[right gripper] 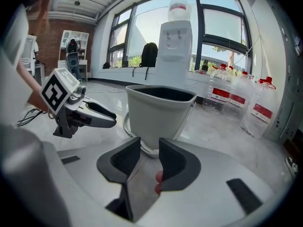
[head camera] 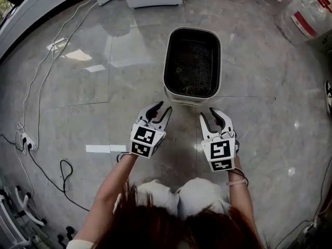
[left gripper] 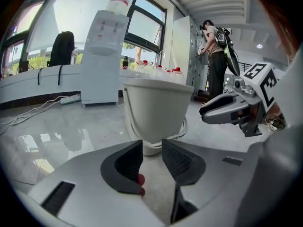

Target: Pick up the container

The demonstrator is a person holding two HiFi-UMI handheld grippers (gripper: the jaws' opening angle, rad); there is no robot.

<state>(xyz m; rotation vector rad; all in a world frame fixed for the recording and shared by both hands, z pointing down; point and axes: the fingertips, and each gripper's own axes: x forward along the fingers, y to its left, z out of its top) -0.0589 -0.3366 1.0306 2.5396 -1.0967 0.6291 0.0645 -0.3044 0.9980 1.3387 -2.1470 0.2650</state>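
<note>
Left gripper (head camera: 158, 109): jaws partly apart, narrow gap, nothing between them, touching nothing. Right gripper (head camera: 213, 115): likewise part-open and empty. Both sit near the container (head camera: 189, 96) but clear of it. Container upright on the grey floor (head camera: 93, 113): white tapering walls, dark inside.

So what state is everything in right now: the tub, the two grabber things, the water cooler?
container: upright on the floor, top open, not held.
left gripper: fingers apart, nothing between them, short of the container.
right gripper: fingers apart, empty, short of the container.
water dispenser: upright, bottle on top.
</note>
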